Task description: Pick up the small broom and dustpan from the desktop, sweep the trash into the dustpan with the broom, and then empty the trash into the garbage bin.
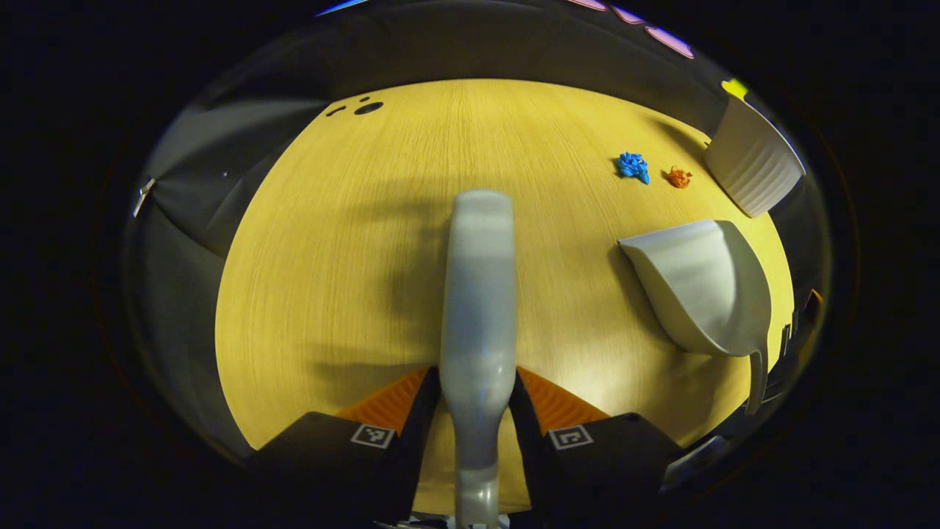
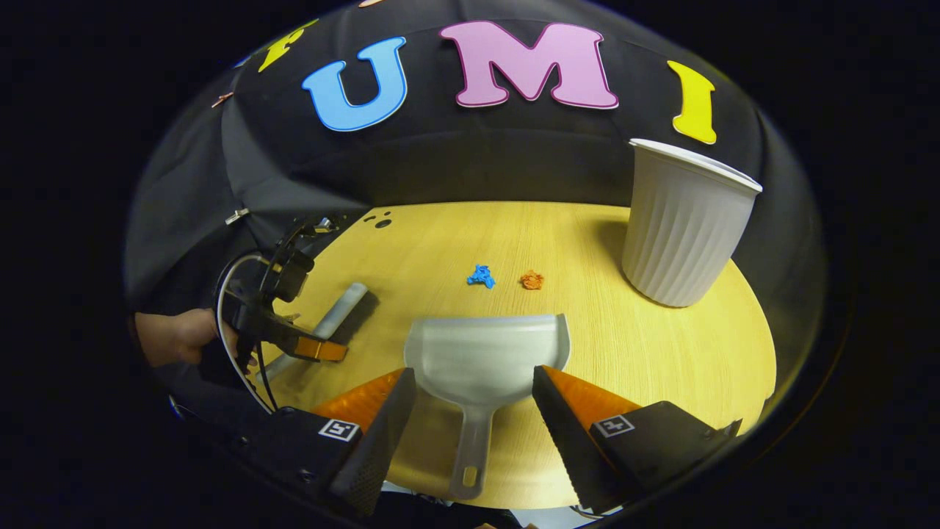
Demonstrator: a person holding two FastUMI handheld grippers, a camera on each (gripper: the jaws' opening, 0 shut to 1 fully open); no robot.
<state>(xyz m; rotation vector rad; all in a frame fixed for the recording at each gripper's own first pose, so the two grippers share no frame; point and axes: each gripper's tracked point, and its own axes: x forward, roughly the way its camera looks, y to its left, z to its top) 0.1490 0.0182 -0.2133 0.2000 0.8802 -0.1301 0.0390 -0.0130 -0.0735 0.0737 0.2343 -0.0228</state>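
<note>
Two pickups in progress. Left gripper (image 1: pixel 477 400) is clamping its fingers on the broom (image 1: pixel 477 294), which is running straight ahead from the jaws. Right gripper (image 2: pixel 474 400) is sitting spread apart, straddling the dustpan (image 2: pixel 486 356), handle between the fingers, not touching either. Next: right needs to close on that handle. Blue scrap (image 2: pixel 482 276) and orange scrap (image 2: pixel 532 279) are lying ahead of the pan; bin (image 2: pixel 683 228) ahead-right. Broom's bristle end is hard to make out.
</note>
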